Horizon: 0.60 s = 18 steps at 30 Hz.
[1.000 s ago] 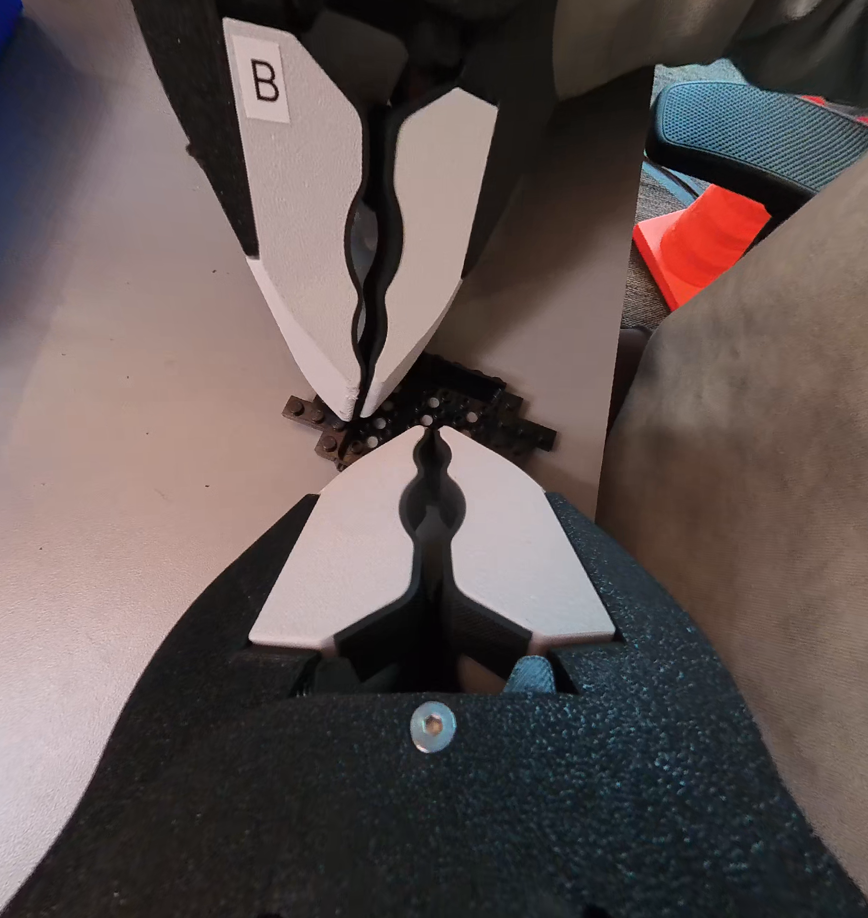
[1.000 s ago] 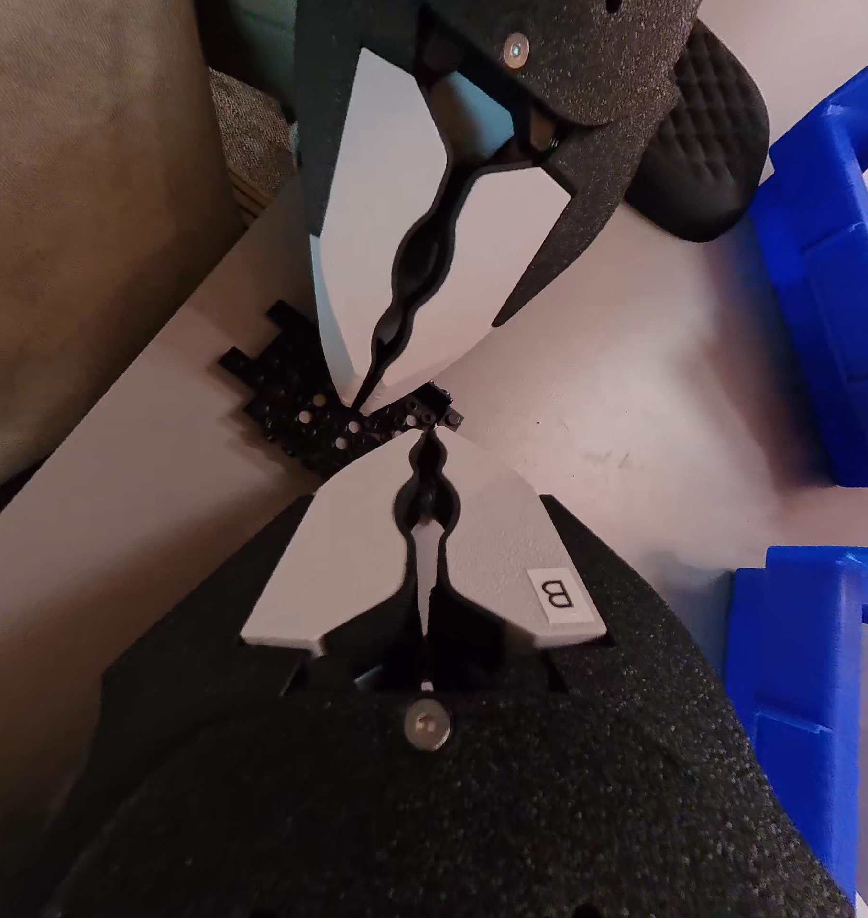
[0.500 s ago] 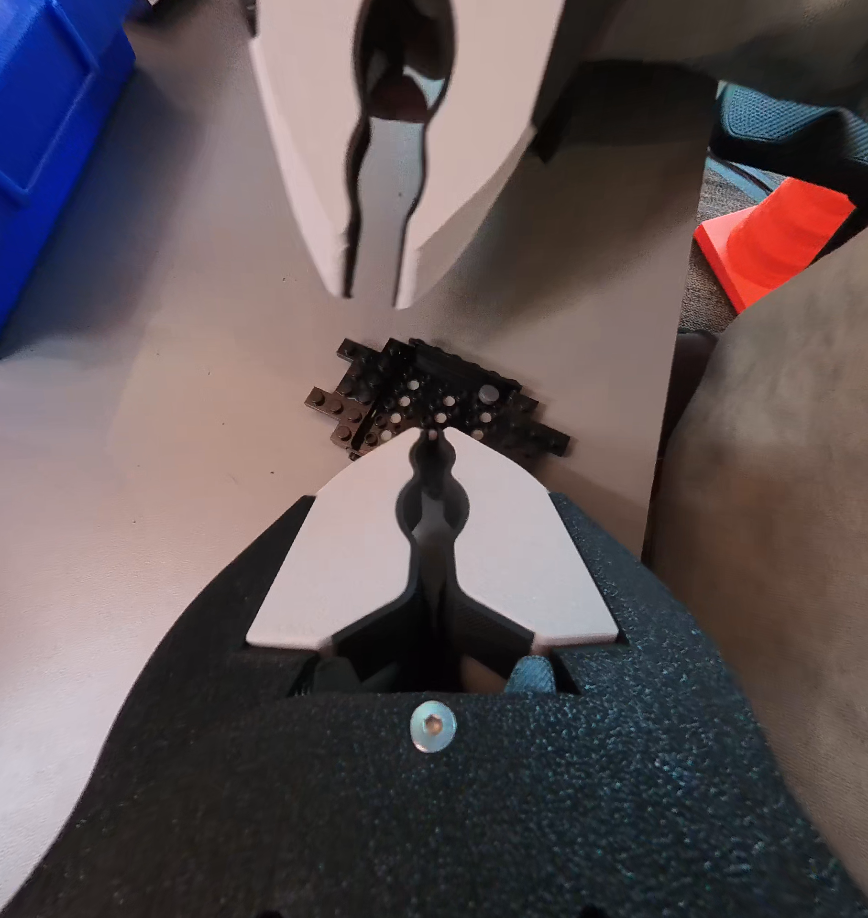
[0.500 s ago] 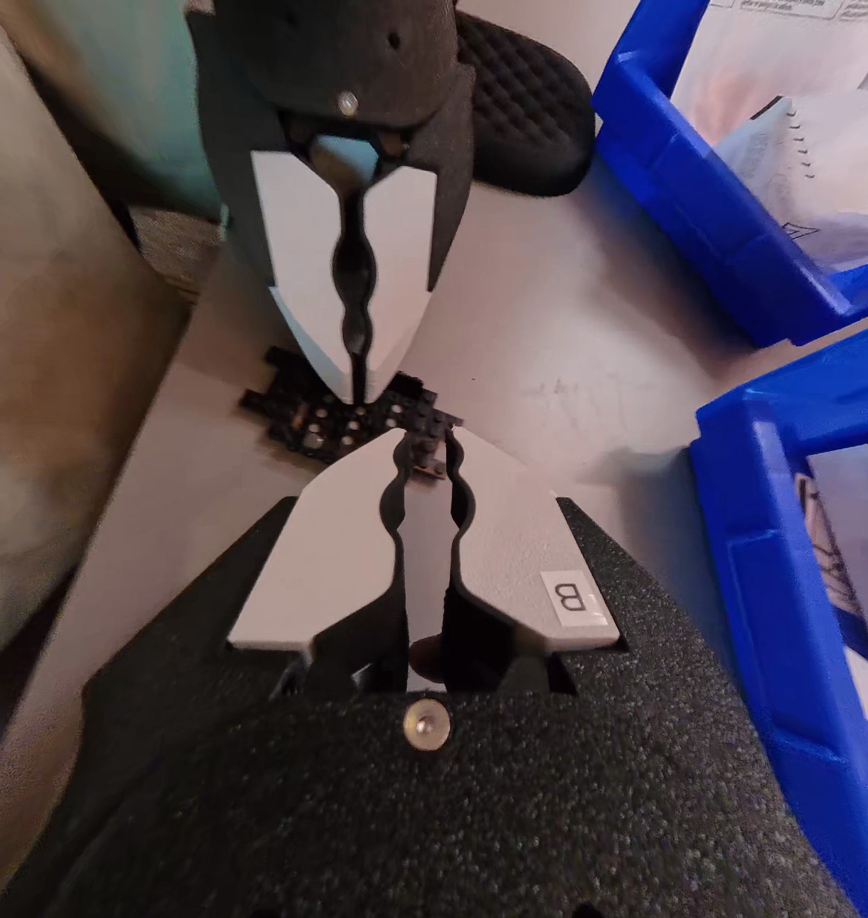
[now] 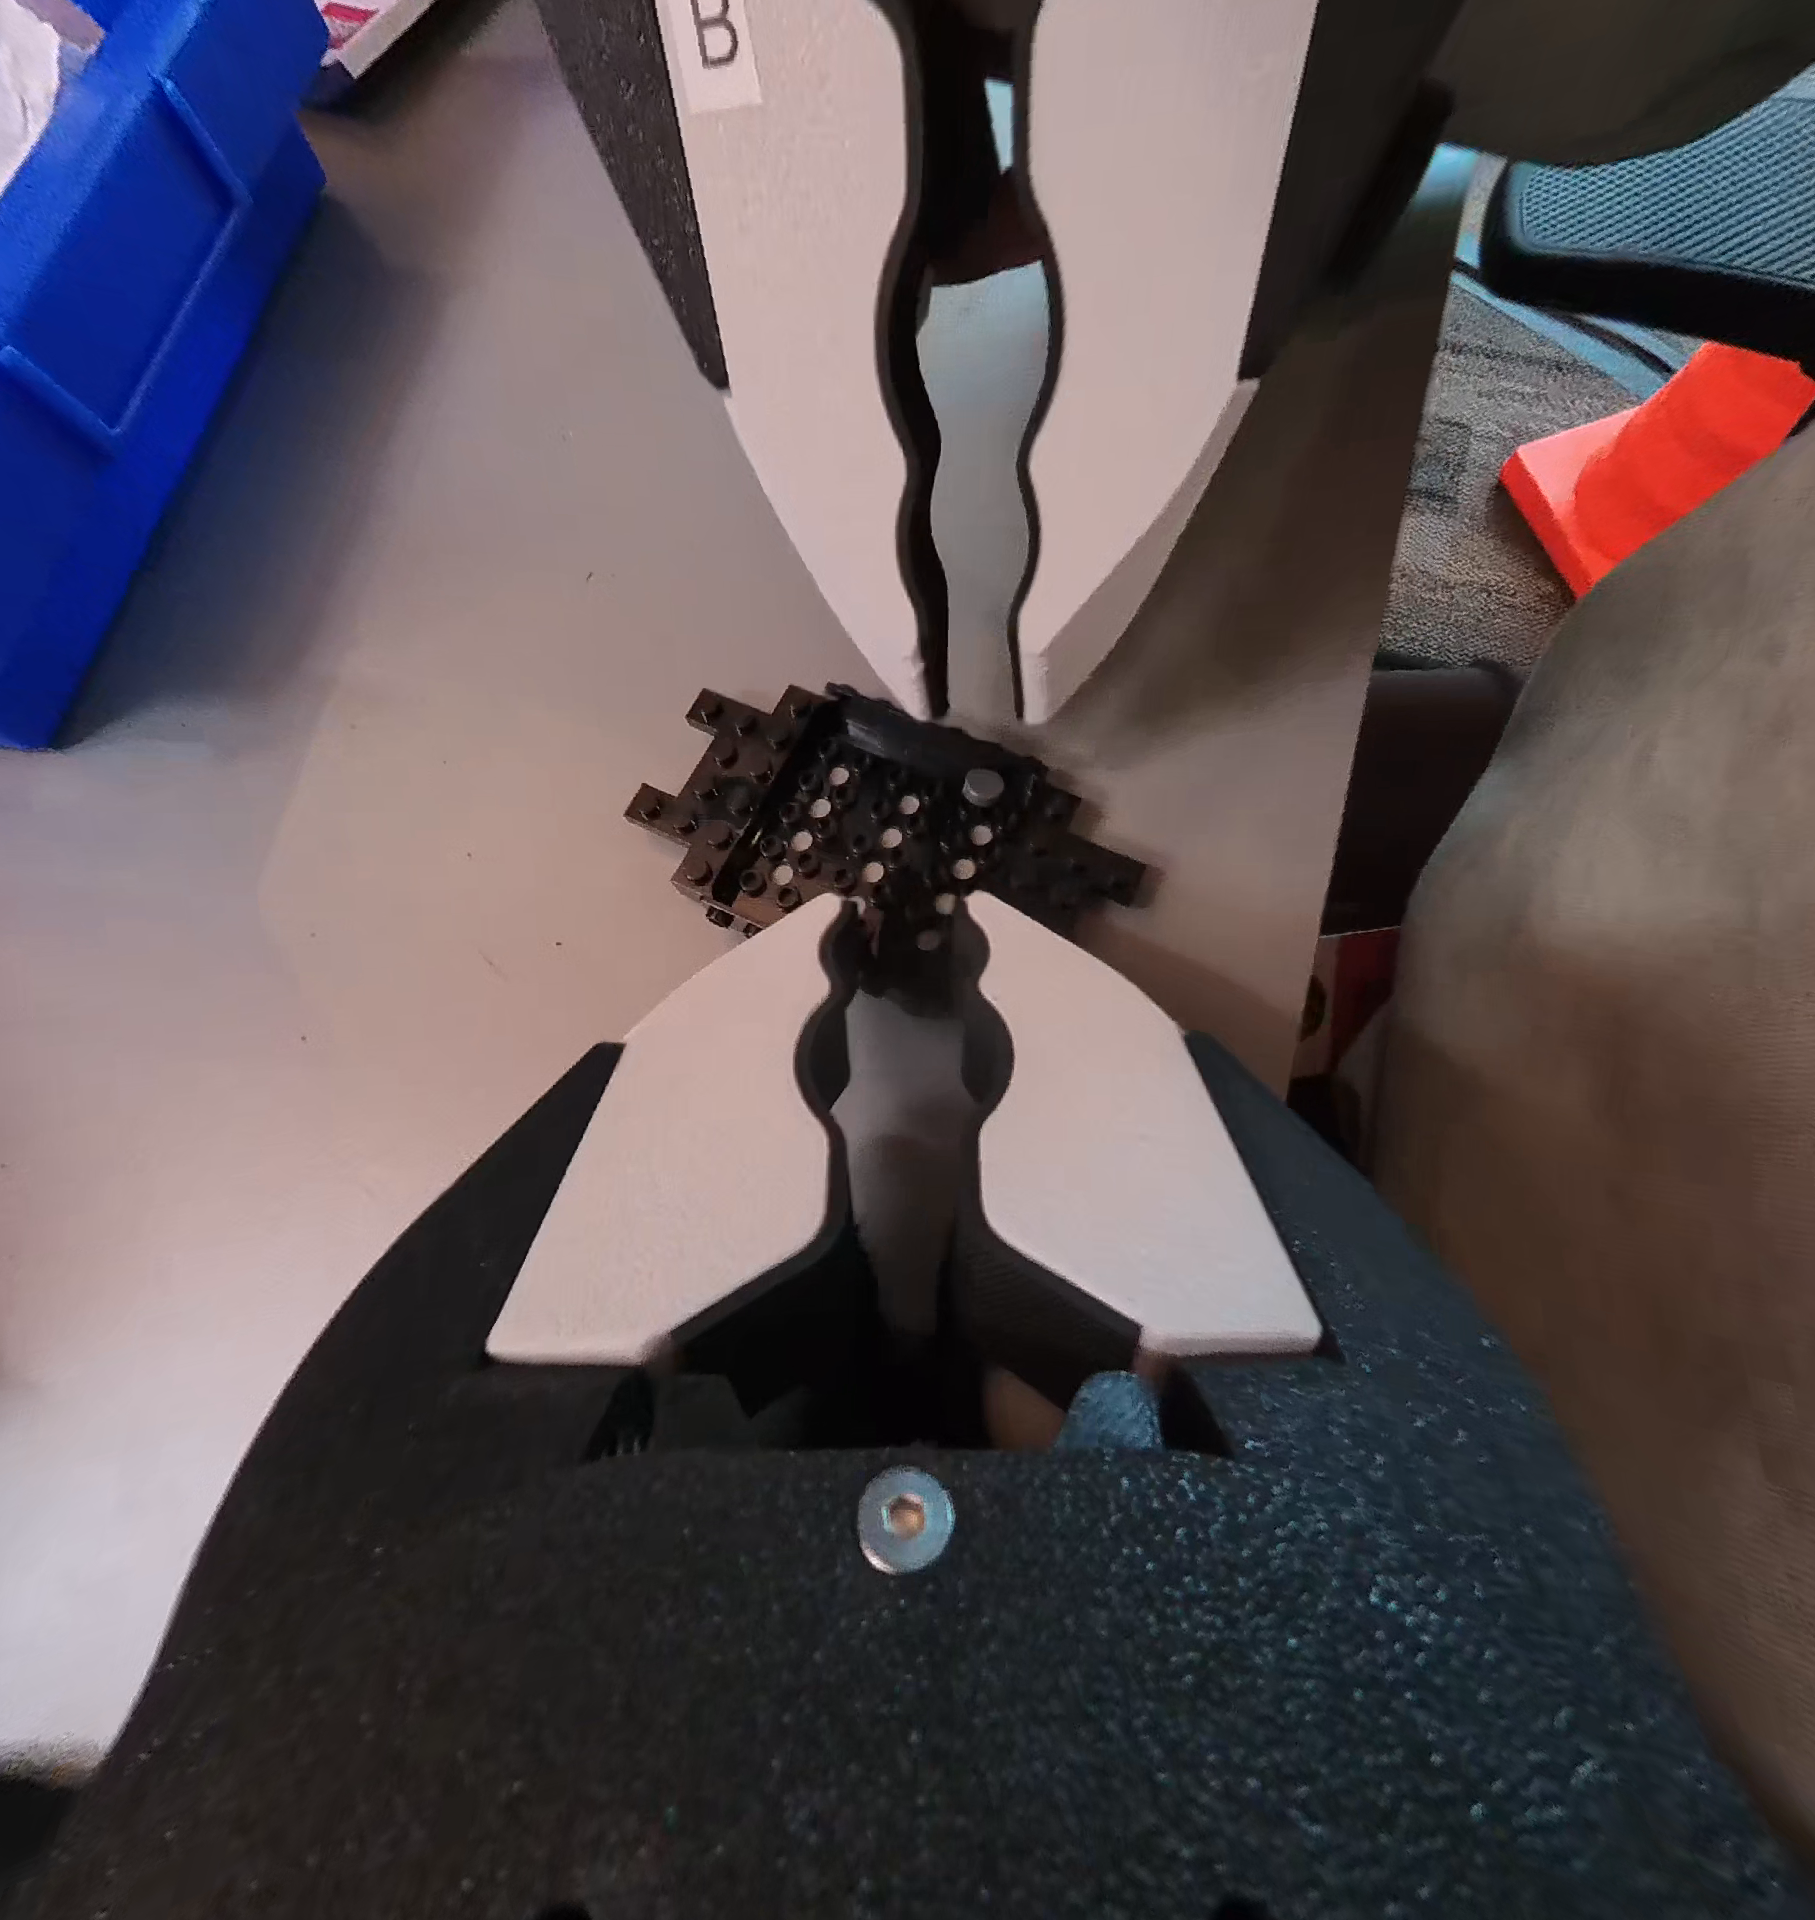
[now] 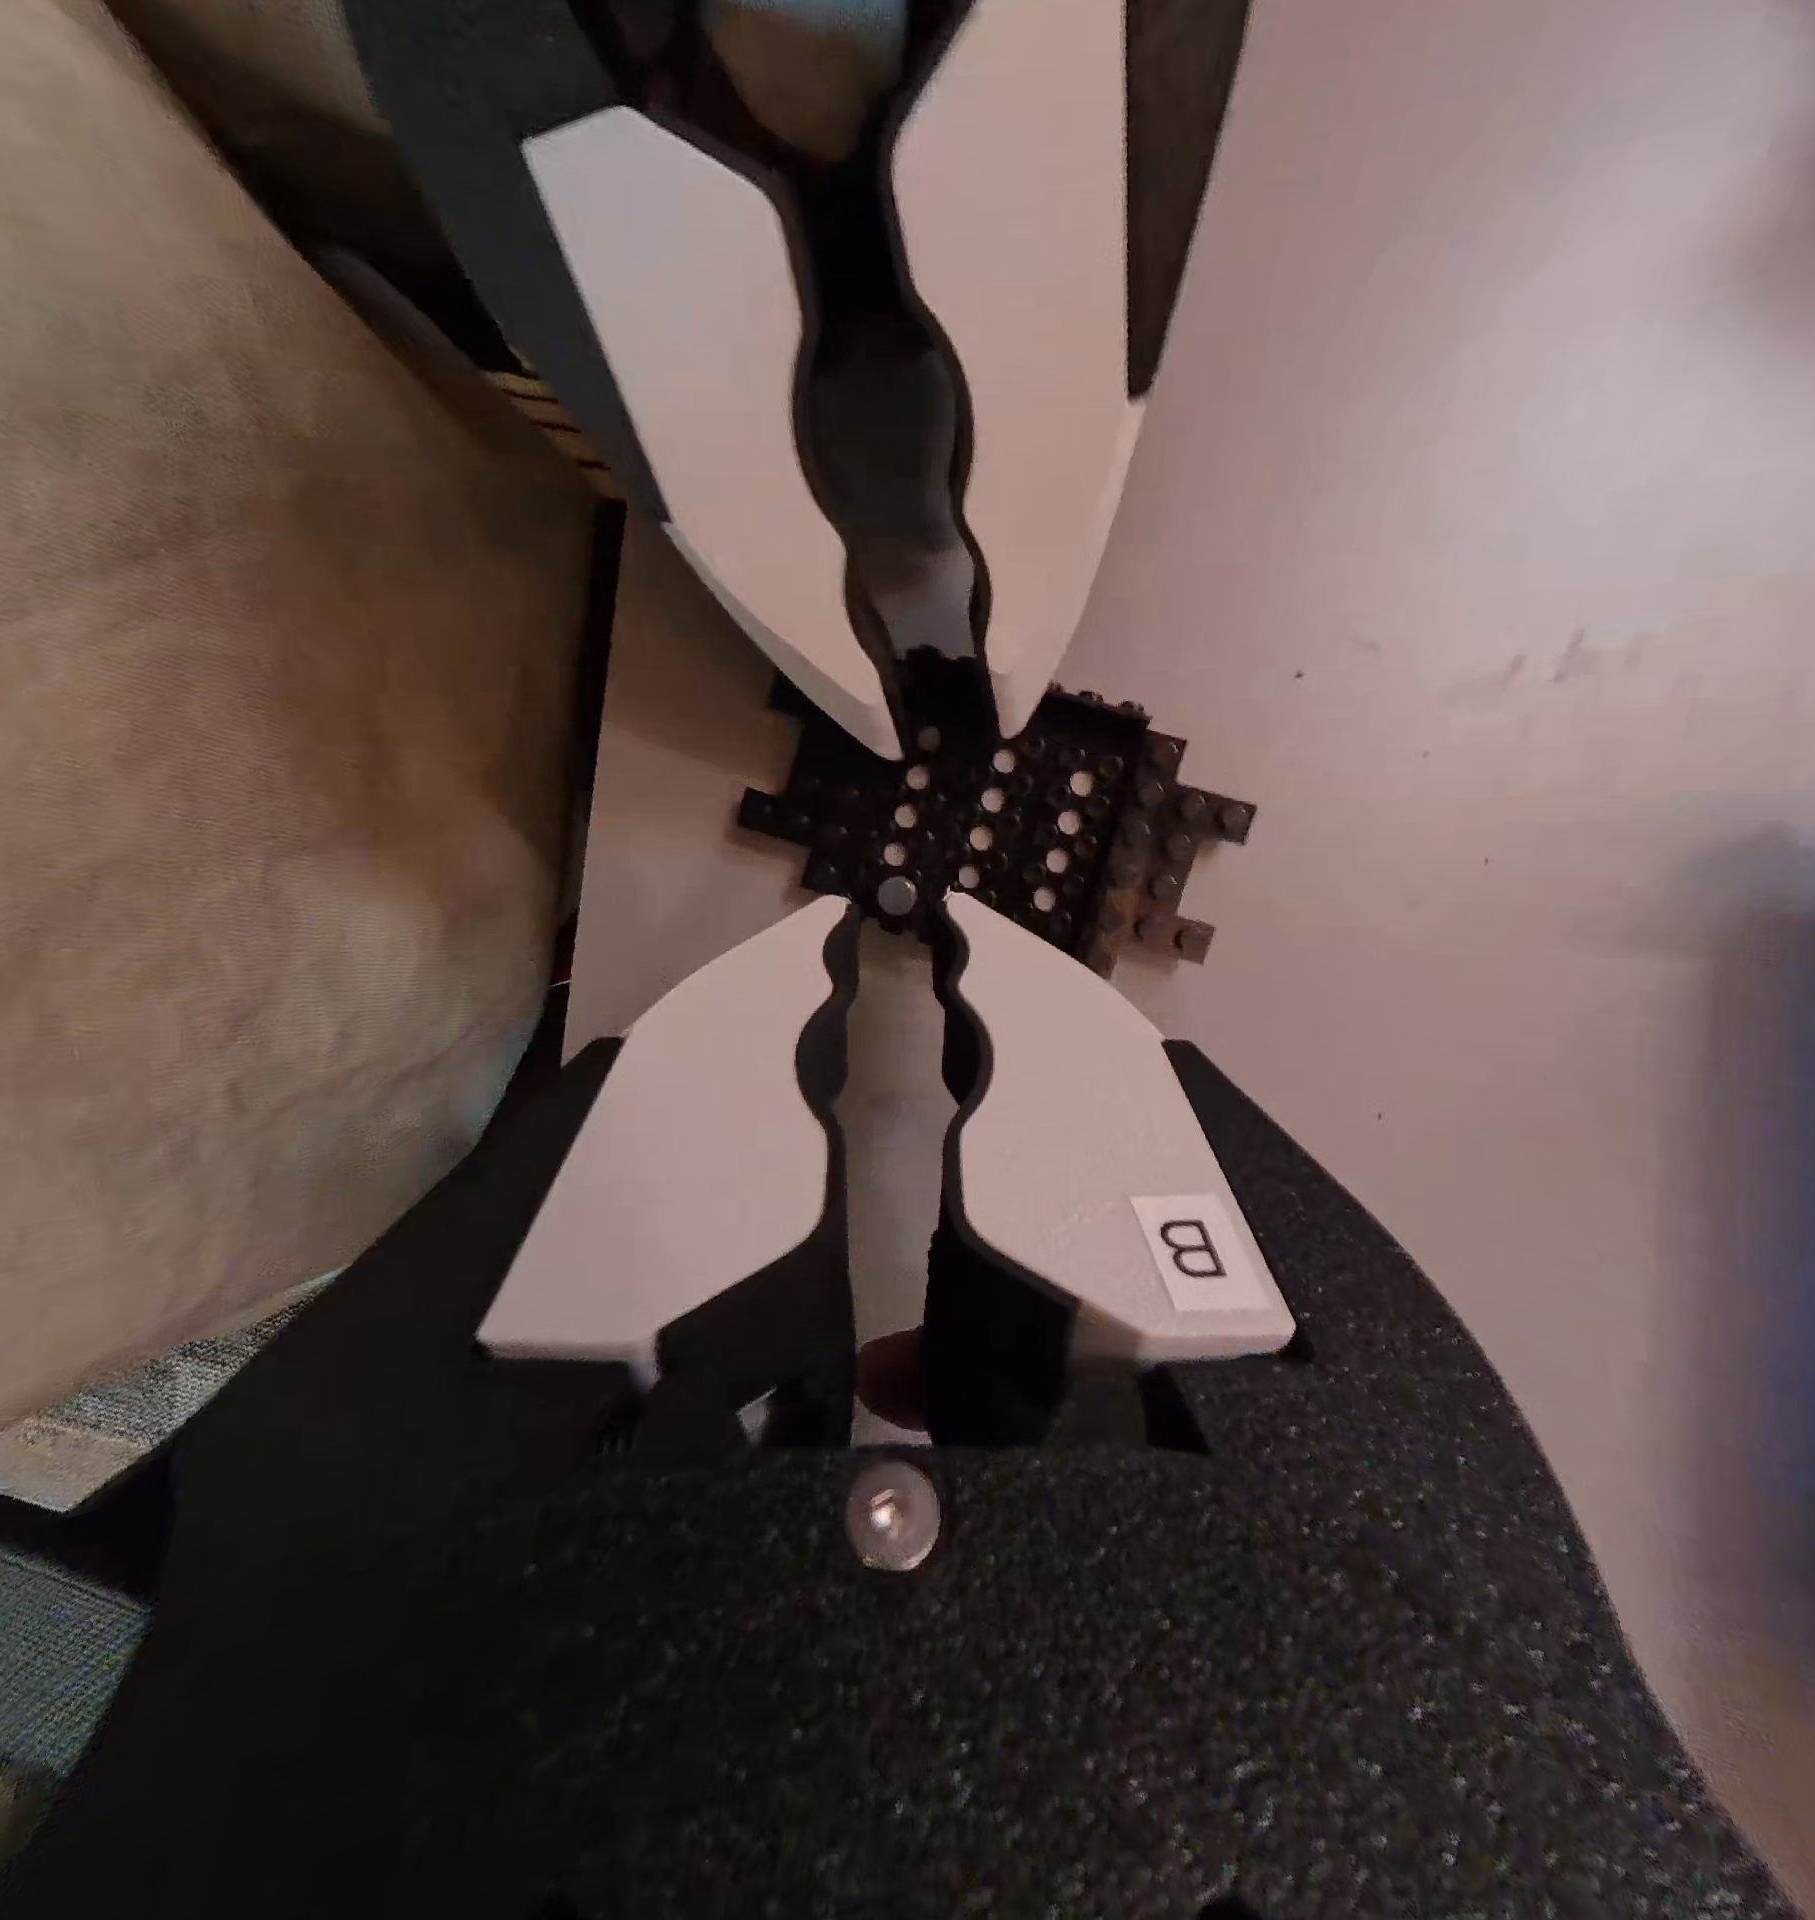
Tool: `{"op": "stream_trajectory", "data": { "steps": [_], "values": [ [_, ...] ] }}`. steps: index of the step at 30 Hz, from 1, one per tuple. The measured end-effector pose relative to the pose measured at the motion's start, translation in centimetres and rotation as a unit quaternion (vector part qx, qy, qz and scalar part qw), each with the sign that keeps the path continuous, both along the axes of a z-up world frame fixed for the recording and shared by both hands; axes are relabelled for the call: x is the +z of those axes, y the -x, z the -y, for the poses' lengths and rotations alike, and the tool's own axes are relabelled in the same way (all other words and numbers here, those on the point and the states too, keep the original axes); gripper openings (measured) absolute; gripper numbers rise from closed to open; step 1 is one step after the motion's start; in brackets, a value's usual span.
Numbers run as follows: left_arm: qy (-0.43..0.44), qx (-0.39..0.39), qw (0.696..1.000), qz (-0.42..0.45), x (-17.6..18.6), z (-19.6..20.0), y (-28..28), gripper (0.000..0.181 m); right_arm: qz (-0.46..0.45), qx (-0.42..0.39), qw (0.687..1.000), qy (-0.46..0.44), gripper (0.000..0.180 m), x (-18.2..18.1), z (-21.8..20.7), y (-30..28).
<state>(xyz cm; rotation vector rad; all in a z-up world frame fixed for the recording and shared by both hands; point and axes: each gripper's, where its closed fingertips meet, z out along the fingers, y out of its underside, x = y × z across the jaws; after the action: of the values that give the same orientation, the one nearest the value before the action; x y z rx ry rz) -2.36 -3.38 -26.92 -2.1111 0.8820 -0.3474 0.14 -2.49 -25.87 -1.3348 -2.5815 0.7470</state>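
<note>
A black studded brick plate [image 5: 861,831] with holes and stepped side tabs lies on a pale table [image 5: 363,883], near its edge. A small grey round stud [image 5: 983,784] sits on it. My left gripper [image 5: 911,920] has its jaws narrowly apart, and the plate's near tab fills the gap between them. My right gripper [image 5: 974,707] comes from the opposite side, open by a narrow gap, with its tips at the plate's far rim. In the right wrist view, my right gripper [image 6: 898,920] is at the plate [image 6: 1028,821] corner with the stud [image 6: 895,894]. The left gripper [image 6: 942,727] pinches the opposite tab.
A blue bin [image 5: 103,364] holding papers stands at the far left of the table. The table edge runs just right of the plate. Beyond it are a person's khaki clothing [image 5: 1661,1039], an orange cone [image 5: 1661,457] on the floor and a dark mesh chair [image 5: 1661,239]. The grippers are tip to tip, or close to it.
The right gripper opened and lifted, then came back down to the plate's far rim. The left gripper's jaws, shut before, have parted and now sit around the plate's near tab.
</note>
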Motion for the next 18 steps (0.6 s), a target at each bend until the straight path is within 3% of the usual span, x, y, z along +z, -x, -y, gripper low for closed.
{"op": "stream_trajectory", "data": {
  "steps": [7,13,18],
  "values": [
    [0.005,-0.006,1.0,0.009,-0.1,1.3,-0.6,0.021,-0.007,-0.051,0.999,-0.01,0.013,-0.2,0.2,-1.3],
    [-0.042,0.091,0.995,-0.021,1.1,0.0,2.3,0.02,-0.027,-0.234,0.969,0.068,0.022,-0.3,-1.6,-0.3],
    [-0.001,0.082,0.997,0.005,0.0,0.5,1.7,0.009,-0.04,-0.318,0.938,0.132,0.029,-0.9,-1.9,1.2]
  ]
}}
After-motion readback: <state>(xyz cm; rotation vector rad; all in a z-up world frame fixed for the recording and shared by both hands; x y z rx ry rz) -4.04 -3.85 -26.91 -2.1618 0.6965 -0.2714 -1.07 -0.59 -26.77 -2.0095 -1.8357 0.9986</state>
